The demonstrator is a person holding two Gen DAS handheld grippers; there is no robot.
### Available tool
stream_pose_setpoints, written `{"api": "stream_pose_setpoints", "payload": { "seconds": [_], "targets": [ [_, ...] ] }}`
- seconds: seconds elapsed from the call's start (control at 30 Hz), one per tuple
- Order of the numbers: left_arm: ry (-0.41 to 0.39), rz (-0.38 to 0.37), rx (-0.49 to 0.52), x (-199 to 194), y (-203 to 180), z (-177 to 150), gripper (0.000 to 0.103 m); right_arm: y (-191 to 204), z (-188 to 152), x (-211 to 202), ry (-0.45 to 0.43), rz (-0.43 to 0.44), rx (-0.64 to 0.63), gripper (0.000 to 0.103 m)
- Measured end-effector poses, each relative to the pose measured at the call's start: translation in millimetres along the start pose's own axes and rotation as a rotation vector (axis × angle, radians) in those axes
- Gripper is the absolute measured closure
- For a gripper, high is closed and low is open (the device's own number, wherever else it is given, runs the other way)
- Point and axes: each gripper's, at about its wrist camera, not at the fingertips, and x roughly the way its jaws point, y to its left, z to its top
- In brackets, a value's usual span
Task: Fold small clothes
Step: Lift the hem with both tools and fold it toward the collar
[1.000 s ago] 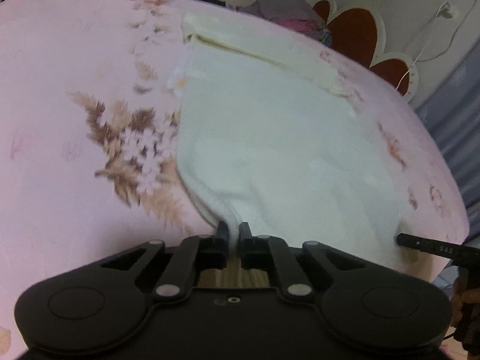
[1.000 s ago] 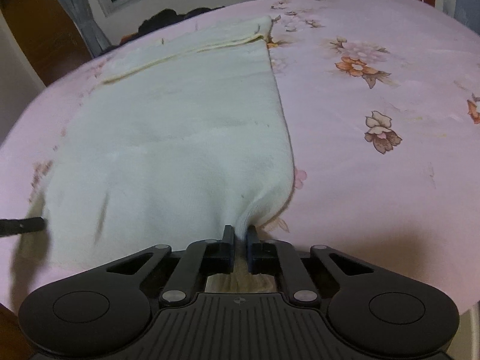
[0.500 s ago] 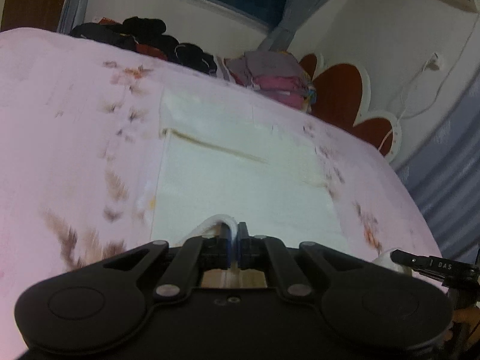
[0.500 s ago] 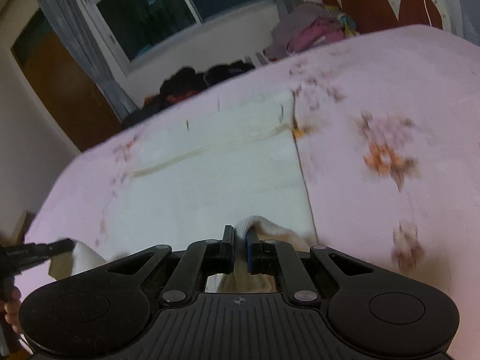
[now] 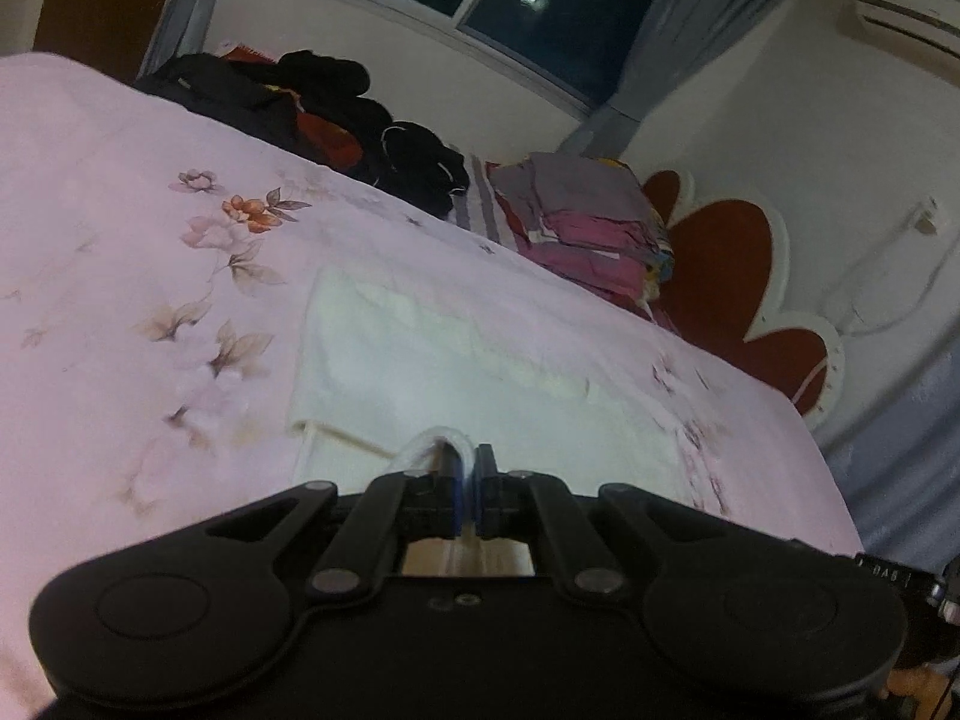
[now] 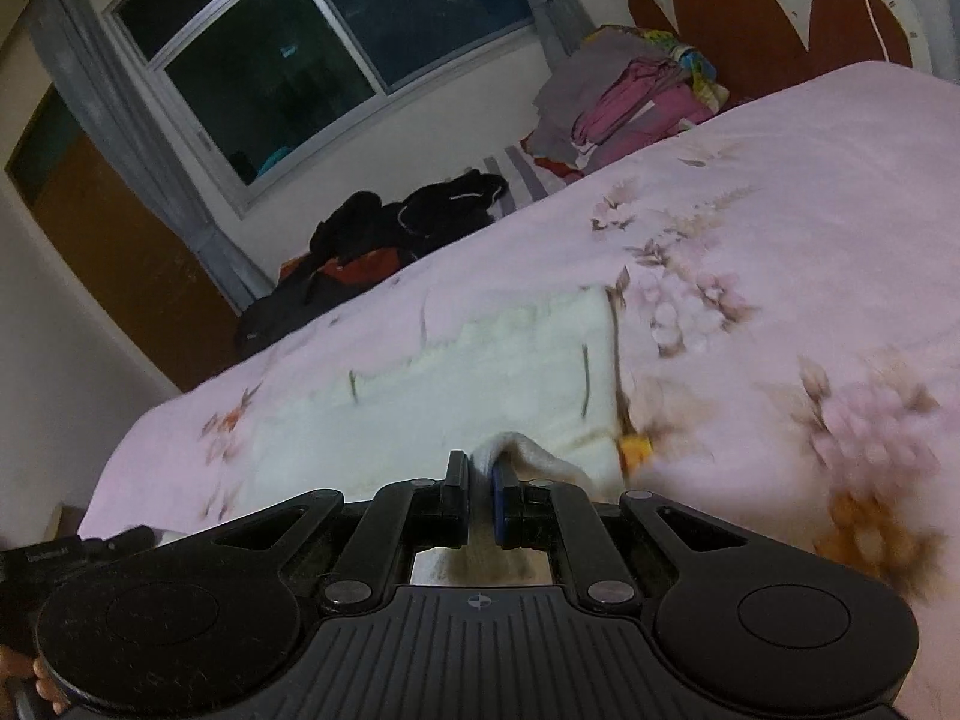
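Observation:
A cream-white garment lies flat on the pink floral bedsheet; it also shows in the right wrist view. My left gripper is shut on its near left corner, a white loop of cloth showing above the fingers. My right gripper is shut on its near right corner, cloth bunched over the tips. Both hold the near edge lifted and carried over the garment toward its far end. The lifted part under the grippers is hidden.
A pile of dark clothes and a stack of folded pink and grey clothes lie along the bed's far edge. A red and white headboard stands at right. The other gripper's tip shows at far left.
Both grippers have lifted the garment's near edge and carried it forward over the garment. The views tilted up from the cloth to the far edge of the bed and the window.

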Motion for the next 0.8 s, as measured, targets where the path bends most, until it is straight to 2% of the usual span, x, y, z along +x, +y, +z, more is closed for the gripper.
{"api": "stream_pose_setpoints", "payload": {
  "seconds": [0.23, 0.4, 0.5, 0.57, 0.6, 0.67, 0.73, 0.8],
  "targets": [
    [-0.006, 0.039, -0.050, 54.6, 1.8, 32.7, 0.099, -17.5, 39.5, 58.5, 0.019, 0.000, 0.065, 0.096],
    [0.053, 0.105, -0.129, 97.0, 17.2, 45.0, 0.099, -42.5, 55.5, 102.0, 0.065, -0.008, 0.186, 0.096],
    [0.070, 0.142, -0.132, 116.7, 21.1, 51.6, 0.098, -52.5, 61.8, 121.2, 0.084, -0.007, 0.227, 0.096],
    [0.061, 0.186, -0.120, 124.6, 19.3, 56.0, 0.089, -55.4, 65.7, 132.0, 0.091, -0.011, 0.231, 0.096],
    [0.043, 0.202, -0.114, 126.1, 18.7, 57.9, 0.079, -56.6, 67.1, 135.8, 0.086, -0.020, 0.235, 0.096],
    [0.020, 0.228, -0.106, 129.1, 16.9, 63.9, 0.073, -59.4, 70.4, 141.7, 0.074, -0.040, 0.249, 0.096],
    [0.010, 0.219, -0.113, 129.8, 17.5, 70.2, 0.063, -61.2, 74.9, 144.2, 0.048, -0.059, 0.250, 0.095],
    [0.004, 0.218, -0.081, 129.5, 14.9, 73.7, 0.059, -60.6, 79.9, 146.0, 0.039, -0.066, 0.226, 0.094]
  ]
}}
